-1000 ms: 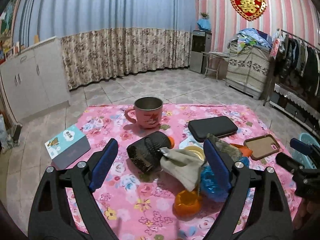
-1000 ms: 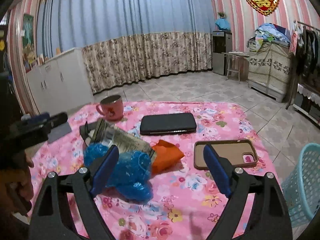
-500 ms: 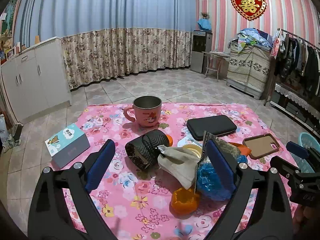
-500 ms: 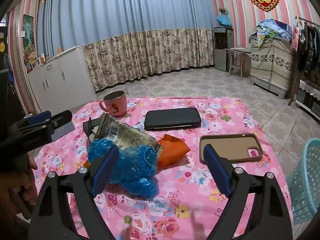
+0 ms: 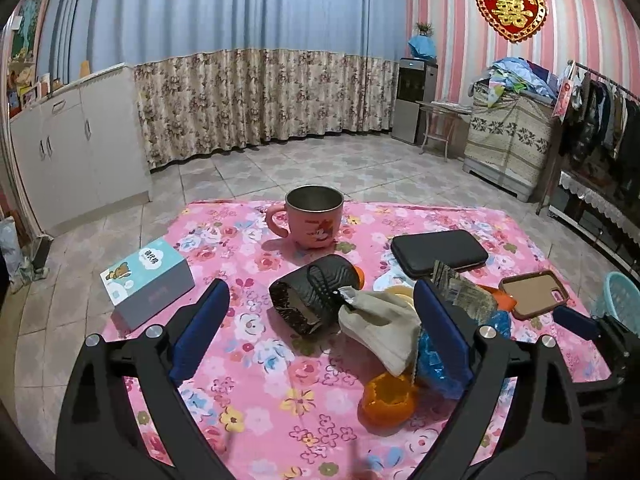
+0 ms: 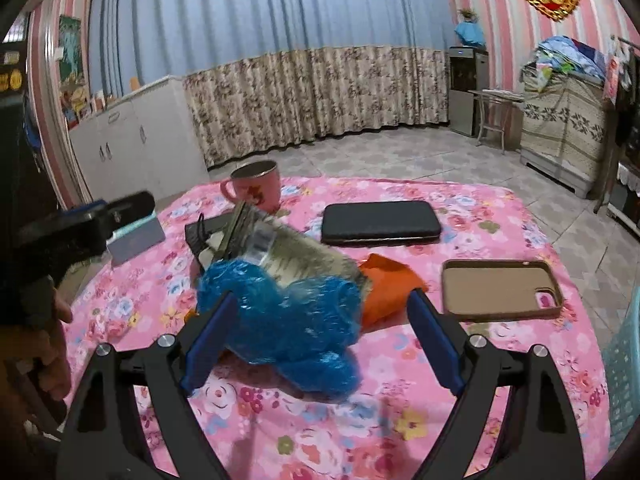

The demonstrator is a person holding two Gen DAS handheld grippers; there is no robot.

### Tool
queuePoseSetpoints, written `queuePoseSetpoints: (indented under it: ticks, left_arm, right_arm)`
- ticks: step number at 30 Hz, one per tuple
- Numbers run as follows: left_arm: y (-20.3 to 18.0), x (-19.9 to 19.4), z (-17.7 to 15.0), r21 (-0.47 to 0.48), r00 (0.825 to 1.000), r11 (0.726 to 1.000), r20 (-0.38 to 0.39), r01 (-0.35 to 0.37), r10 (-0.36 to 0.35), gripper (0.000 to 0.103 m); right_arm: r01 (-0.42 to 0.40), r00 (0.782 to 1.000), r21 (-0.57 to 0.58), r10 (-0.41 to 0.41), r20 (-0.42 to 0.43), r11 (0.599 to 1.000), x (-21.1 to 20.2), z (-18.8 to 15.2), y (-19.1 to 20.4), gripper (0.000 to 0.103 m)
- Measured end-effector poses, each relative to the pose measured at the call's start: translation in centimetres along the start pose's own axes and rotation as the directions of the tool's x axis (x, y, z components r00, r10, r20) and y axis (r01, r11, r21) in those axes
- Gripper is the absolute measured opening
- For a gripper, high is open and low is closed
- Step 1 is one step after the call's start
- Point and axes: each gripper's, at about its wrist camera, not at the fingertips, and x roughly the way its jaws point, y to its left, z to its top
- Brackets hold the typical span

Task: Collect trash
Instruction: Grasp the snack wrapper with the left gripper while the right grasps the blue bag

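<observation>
While right gripper (image 6: 320, 340) spread, blue crumpled bag (image 6: 288, 316) lengthwise toward lower right.

Soft floral-printed pink cloth table cover (image 6: 472, 364) under crinkly glossy blue plastic wrap (image 6: 288, 316), a shiny silvery foil wrapper (image 6: 296, 256), a matt black grained case (image 6: 380, 222), a limp beige cloth pouch (image 5: 380, 324) and a pink mug (image 5: 314, 218) lined with dull metal.

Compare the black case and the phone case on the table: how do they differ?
The black case is closed, thicker and dark all over; the phone case is an open brown shell with a camera cutout. The black case lies farther back, the phone case nearer the basket. Both lie flat on the pink cloth.
</observation>
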Motion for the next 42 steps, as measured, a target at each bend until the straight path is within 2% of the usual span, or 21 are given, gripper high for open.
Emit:
queuePoseSetpoints:
  ticks: [4,5,6,7,8,9,10,15,21,27,31,38,40,42]
  left_arm:
    - [0.2,0.2,-0.1,0.005,1.000,1.000,-0.008,-0.003,0.003,0.090]
    - [0.2,0.2,-0.1,0.006,1.000,1.000,-0.009,-0.003,0.003,0.090]
    - [0.2,0.3,-0.2,0.008,1.000,1.000,-0.012,-0.005,0.005,0.090]
    - [0.3,0.4,-0.3,0.010,1.000,1.000,-0.014,-0.004,0.004,0.090]
    - [0.2,0.4,-0.3,0.012,1.000,1.000,-0.017,-0.002,0.003,0.090]
    - [0.2,0.5,-0.3,0.013,1.000,1.000,-0.020,-0.003,0.003,0.090]
    - [0.3,0.5,-0.4,0.013,1.000,1.000,-0.022,-0.004,0.004,0.090]
    - [0.1,0.6,-0.6,0.017,1.000,1.000,-0.025,0.002,-0.001,0.090]
    - [-2.2,1.7,-1.3,0.057,0.998,0.998,-0.056,0.039,-0.035,0.090]
    - [-4.6,3.2,-1.2,0.083,0.993,0.991,-0.065,0.104,-0.099,0.090]
    - [-5.6,4.2,-0.7,0.062,0.990,0.990,-0.056,0.130,-0.127,0.090]
    - [-7.1,5.8,-0.5,0.036,0.974,0.976,-0.074,0.216,-0.213,0.090]
    - [-7.2,6.1,-0.7,0.009,0.964,0.968,-0.098,0.250,-0.248,0.085]
    - [-7.3,6.6,-1.1,0.003,0.947,0.956,-0.132,0.294,-0.292,0.061]
  right_arm:
    - [0.025,0.998,-0.003,-0.025,-0.065,1.000,2.7,0.0,0.6,0.084]
    - [0.017,0.996,0.010,-0.016,-0.088,1.000,3.4,-0.2,0.5,0.081]
    - [-0.002,0.993,0.019,0.005,-0.122,1.000,4.1,-0.4,0.4,0.062]
    - [-0.019,0.989,0.022,0.023,-0.149,1.000,4.5,-0.6,0.3,0.049]
    - [-0.035,0.986,0.020,0.038,-0.163,0.999,4.7,-0.7,0.4,0.031]
    - [-0.036,0.986,0.012,0.038,-0.161,0.999,4.5,-0.8,0.5,0.022]
    - [-0.035,0.987,-0.010,0.033,-0.159,0.999,4.2,-0.7,0.7,0.018]
    - [-0.042,0.996,0.016,0.043,-0.084,0.999,0.9,0.2,-0.7,0.015]
    - [-0.008,1.000,0.089,0.006,0.025,0.996,-3.2,2.0,-4.9,0.015]
    - [0.013,0.999,0.156,-0.019,0.036,0.988,-4.0,2.5,-8.4,0.015]
    - [0.011,0.999,0.176,-0.017,0.035,0.984,-4.0,2.6,-9.2,0.015]
    - [0.001,1.000,0.199,-0.006,0.021,0.980,-3.6,2.4,-9.9,0.015]
    - [0.000,1.000,0.203,-0.004,0.021,0.979,-3.7,2.4,-9.9,0.015]
    - [-0.001,1.000,0.202,-0.002,0.017,0.979,-3.6,2.4,-10.0,0.016]
